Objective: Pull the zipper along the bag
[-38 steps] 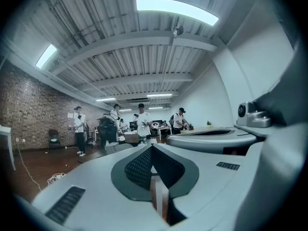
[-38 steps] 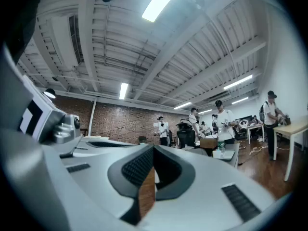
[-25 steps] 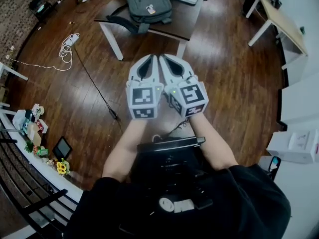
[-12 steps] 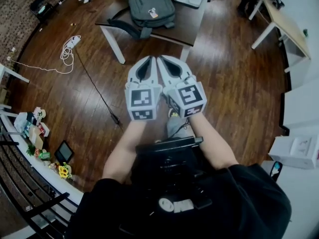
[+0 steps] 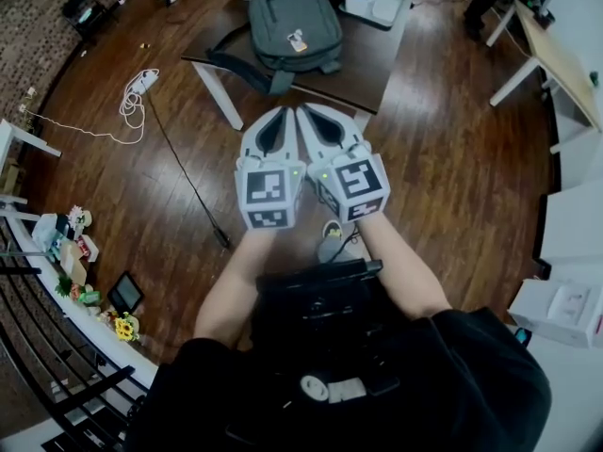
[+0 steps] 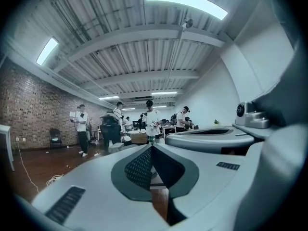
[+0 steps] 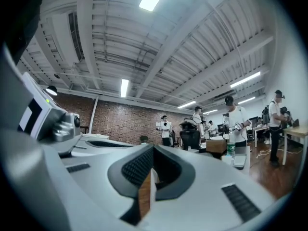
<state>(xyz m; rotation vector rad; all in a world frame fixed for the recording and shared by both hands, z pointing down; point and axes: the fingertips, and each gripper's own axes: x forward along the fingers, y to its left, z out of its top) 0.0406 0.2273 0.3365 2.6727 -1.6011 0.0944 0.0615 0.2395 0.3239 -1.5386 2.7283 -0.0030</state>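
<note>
A grey bag (image 5: 294, 26) with black straps lies on a dark table (image 5: 363, 69) at the top of the head view, some way ahead of both grippers. My left gripper (image 5: 282, 113) and right gripper (image 5: 308, 111) are held side by side at mid-frame, pointing level toward the table, above the wooden floor. Each is shut with nothing between its jaws. In the left gripper view the left gripper (image 6: 152, 147) shows its pads pressed together, and the right gripper's body (image 6: 211, 138) lies beside it. The right gripper (image 7: 153, 149) looks the same in its own view.
A bottle and a white box (image 5: 374, 0) stand on the table's far end. A black cable (image 5: 184, 172) and a white power strip (image 5: 141, 81) lie on the floor at left. White tables (image 5: 556, 55) stand at right, a cluttered shelf (image 5: 71, 252) at lower left. Several people (image 6: 151, 119) stand far off.
The table with the bag has slid down the head view, closer to the grippers. Both grippers have stayed together and shut, held the same way.
</note>
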